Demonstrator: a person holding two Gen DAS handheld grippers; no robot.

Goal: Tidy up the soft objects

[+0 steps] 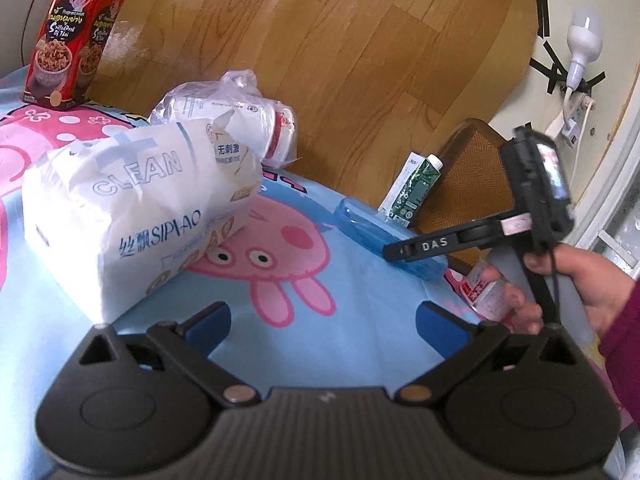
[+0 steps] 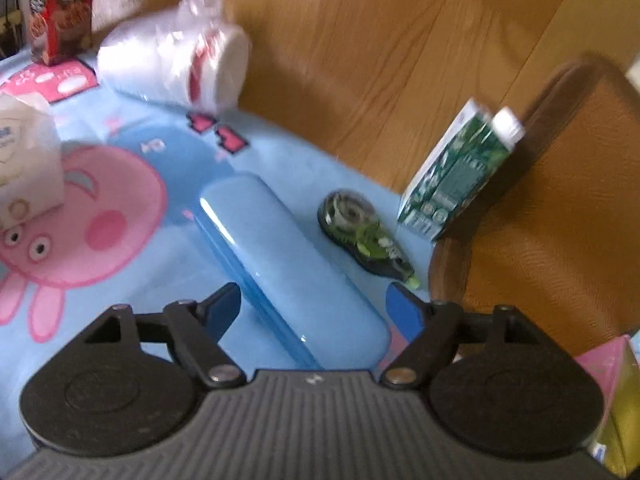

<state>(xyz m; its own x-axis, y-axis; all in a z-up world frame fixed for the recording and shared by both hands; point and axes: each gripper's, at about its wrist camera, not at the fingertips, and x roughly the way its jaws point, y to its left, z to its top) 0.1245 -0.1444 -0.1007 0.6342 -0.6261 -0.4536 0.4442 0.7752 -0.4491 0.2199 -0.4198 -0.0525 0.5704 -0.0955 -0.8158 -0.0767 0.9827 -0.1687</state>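
Left gripper (image 1: 323,320): nearest the left wrist camera, jaws wide apart, nothing between them, hanging over bare cloth.
Right gripper (image 2: 314,308): jaws wide apart, over the near end of the blue case (image 2: 288,276); pads not pressing it. From the left wrist view, a hand (image 1: 576,292) holds its handle at the right edge.
Cloth (image 1: 352,344): light blue cartoon-pig blanket on the floor, carrying most items.
Tissue pack (image 1: 136,216): white, soft, on the left part of the cloth, one end torn open.
Bagged cups (image 1: 240,120): stack in clear plastic, lying on its side at the far edge, just behind the tissue pack.
Red box (image 1: 68,36): upright at the far left corner.
Blue case: lies slanted, right of the pig's face, toward the right edge.
Tape dispenser (image 2: 364,236): green and clear, just beside the case, near the right edge.
Green carton (image 2: 456,176): tilted against a brown wooden stool (image 2: 560,208) at the right edge.
Small bottle (image 1: 486,292): pink-and-white label, by the hand; whether held, cannot tell.
Right wrist view: blurred.
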